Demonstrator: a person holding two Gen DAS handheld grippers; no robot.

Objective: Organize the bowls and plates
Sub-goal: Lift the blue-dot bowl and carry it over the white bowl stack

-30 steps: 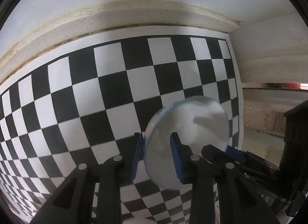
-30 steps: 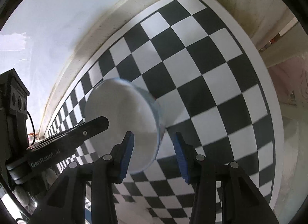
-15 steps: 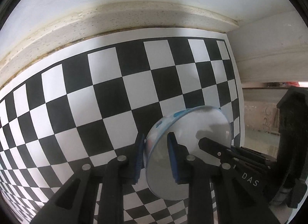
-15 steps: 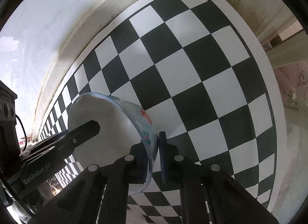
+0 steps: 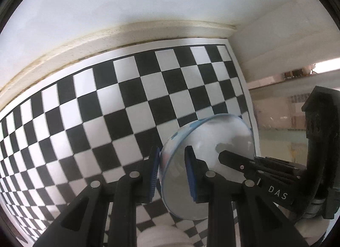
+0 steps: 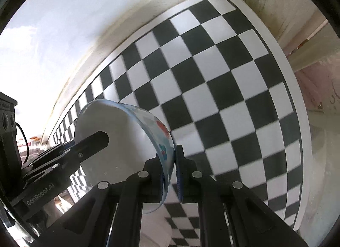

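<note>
Both tongs are clenched on one white bowl (image 6: 119,147) with a blue-patterned rim, held off the checkerboard mat (image 6: 223,81): the right gripper (image 6: 171,172) pinches the rim wall at lower centre of its view, and the left gripper (image 5: 172,174) straddles the opposite rim wall at lower centre of its own, one pad inside and one outside. The bowl sits tilted on edge between them, low and centre-left in the right view. The risk, as I judge it, is a two-handed mismatch — if one hand pulls or twists ahead of the other, the smooth glazed rim could slide out of a pinch, and the bowl could drop onto the mat or the pale crockery (image 5: 161,236) — blurred — at the bottom edge of the left view.
</note>
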